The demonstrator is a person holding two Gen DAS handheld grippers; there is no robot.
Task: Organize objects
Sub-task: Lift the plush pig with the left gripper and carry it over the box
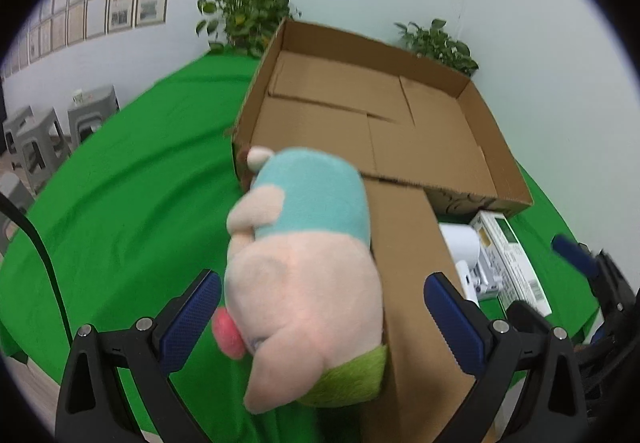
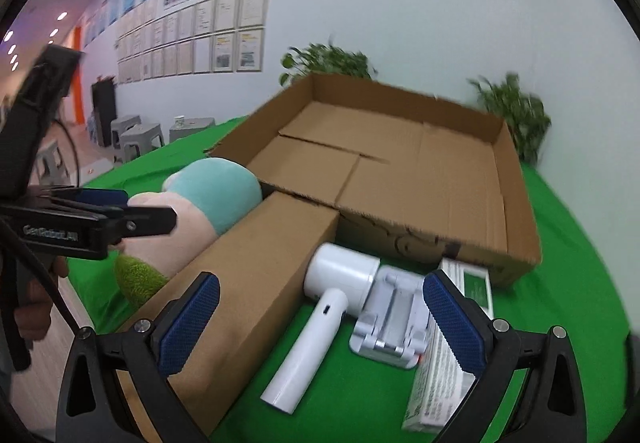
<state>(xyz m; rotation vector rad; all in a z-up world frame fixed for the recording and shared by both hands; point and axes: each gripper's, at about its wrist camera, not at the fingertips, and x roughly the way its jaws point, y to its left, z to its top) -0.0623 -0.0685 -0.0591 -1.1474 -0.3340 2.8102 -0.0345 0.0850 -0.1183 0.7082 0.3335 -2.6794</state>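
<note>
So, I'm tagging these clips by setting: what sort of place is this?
Probably an office or lab set up for recording: framed documents line the wall, grey stools stand behind, and a green cloth covers the table.

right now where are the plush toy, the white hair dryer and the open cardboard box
plush toy (image 1: 304, 283): left wrist view, on its pink body
white hair dryer (image 2: 340, 271): right wrist view, on its round barrel
open cardboard box (image 2: 400, 171): right wrist view, on its bare inside floor
</note>
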